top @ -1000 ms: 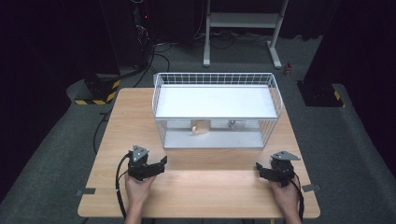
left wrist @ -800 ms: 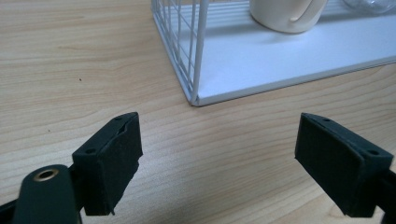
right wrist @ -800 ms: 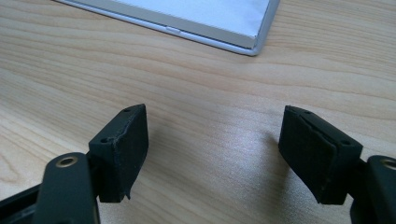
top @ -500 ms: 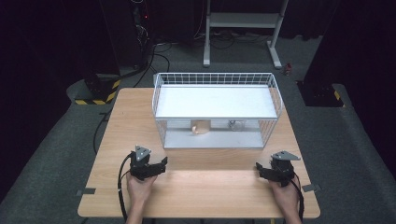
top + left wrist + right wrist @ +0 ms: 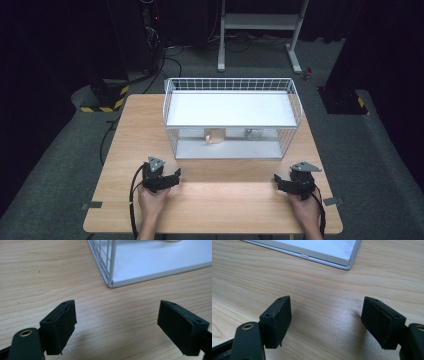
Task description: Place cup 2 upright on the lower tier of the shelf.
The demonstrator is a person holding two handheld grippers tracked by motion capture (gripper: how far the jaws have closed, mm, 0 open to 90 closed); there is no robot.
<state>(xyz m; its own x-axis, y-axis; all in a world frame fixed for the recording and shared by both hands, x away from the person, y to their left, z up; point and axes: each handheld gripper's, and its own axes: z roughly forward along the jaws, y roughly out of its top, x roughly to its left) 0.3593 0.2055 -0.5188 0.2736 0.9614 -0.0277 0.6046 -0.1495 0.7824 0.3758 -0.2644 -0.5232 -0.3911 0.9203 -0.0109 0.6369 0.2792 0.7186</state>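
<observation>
A white wire rack (image 5: pixel 232 116) with two shelves stands at the back middle of the wooden table (image 5: pixel 215 200). On its lower shelf sit a small tan object (image 5: pixel 215 136) and a small grey object (image 5: pixel 253 133). My left gripper (image 5: pixel 172 178) rests near the front left of the table, open, with bare wood between its jaws (image 5: pixel 117 322). The rack's front left corner (image 5: pixel 111 283) lies just ahead of it. My right gripper (image 5: pixel 278 182) rests at the front right, open and empty (image 5: pixel 325 320), with the rack's front right corner (image 5: pixel 348 265) ahead.
The table's front edge runs just behind both hands. Bare wood lies between the two grippers. Dark floor, cables and a white stand (image 5: pixel 260 30) surround the table. Tape strips (image 5: pixel 91 205) mark the table's front corners.
</observation>
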